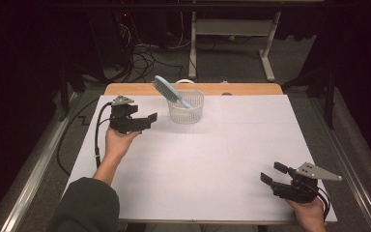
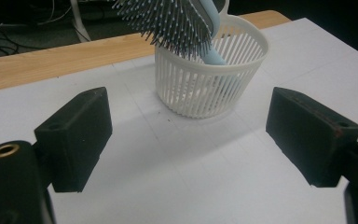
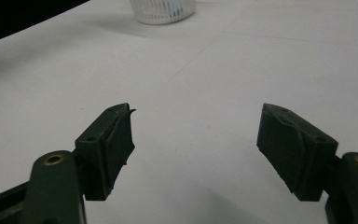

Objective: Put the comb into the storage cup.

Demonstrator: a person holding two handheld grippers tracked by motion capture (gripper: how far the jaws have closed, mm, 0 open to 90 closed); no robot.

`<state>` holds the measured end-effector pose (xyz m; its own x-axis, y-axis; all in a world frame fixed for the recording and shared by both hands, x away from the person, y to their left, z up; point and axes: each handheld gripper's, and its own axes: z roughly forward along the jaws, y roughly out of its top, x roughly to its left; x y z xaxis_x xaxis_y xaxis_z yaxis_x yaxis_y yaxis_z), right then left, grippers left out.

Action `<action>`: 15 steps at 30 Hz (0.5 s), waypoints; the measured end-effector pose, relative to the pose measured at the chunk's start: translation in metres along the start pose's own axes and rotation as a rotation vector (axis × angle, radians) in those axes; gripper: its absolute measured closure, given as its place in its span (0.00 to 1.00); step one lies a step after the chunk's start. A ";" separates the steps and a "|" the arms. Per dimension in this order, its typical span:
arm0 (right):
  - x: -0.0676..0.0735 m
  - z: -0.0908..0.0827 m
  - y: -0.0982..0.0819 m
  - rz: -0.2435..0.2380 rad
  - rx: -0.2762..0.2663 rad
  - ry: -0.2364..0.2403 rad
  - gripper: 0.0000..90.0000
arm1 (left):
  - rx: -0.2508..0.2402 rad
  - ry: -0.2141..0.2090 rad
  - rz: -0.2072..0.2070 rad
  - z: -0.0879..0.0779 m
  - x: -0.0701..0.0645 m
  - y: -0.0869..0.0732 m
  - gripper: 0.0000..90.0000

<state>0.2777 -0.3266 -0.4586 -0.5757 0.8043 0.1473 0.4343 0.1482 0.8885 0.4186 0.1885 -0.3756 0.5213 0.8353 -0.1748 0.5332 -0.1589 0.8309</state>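
Near the far edge of the counter (image 1: 212, 159), a pale blue hairbrush (image 1: 166, 90) is standing tilted in a small white slatted basket (image 1: 187, 112), its handle down inside and its bristled head leaning out over the rim toward the left. Seen from the left gripper view, the hairbrush (image 2: 177, 21) is showing dark bristles with pale tips, while its top is getting cut off by the frame and its handle is blurring behind the slats of the basket (image 2: 209, 84). Just beside the basket, the left gripper (image 1: 147, 119) is hovering with its fingers released and holding nothing. Well apart, at the near right corner, the right gripper (image 1: 273, 173) is likewise resting with fingers spread wide and empty.
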 end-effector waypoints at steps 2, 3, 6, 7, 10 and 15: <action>0.000 0.000 0.000 0.000 -0.001 0.001 0.30 | 0.001 -0.002 -0.002 -0.001 0.000 -0.001 0.15; 0.000 0.000 0.000 -0.001 0.000 0.001 0.30 | 0.001 -0.004 -0.004 -0.001 0.000 -0.001 0.15; 0.000 0.000 0.000 0.002 0.002 0.000 0.30 | -0.005 -0.008 -0.004 -0.003 0.001 -0.002 0.15; 0.000 0.000 0.000 0.003 0.001 0.000 0.30 | -0.004 -0.008 -0.002 -0.004 0.001 -0.002 0.15; 0.000 0.000 0.000 0.003 -0.001 -0.001 0.30 | -0.008 -0.009 -0.002 -0.005 0.000 -0.003 0.15; -0.001 0.000 0.000 0.004 -0.001 -0.002 0.30 | -0.017 -0.013 -0.006 -0.008 0.000 -0.006 0.15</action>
<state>0.2780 -0.3273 -0.4588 -0.5727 0.8059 0.1502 0.4360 0.1442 0.8883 0.4105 0.1936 -0.3762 0.5268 0.8293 -0.1864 0.5249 -0.1449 0.8388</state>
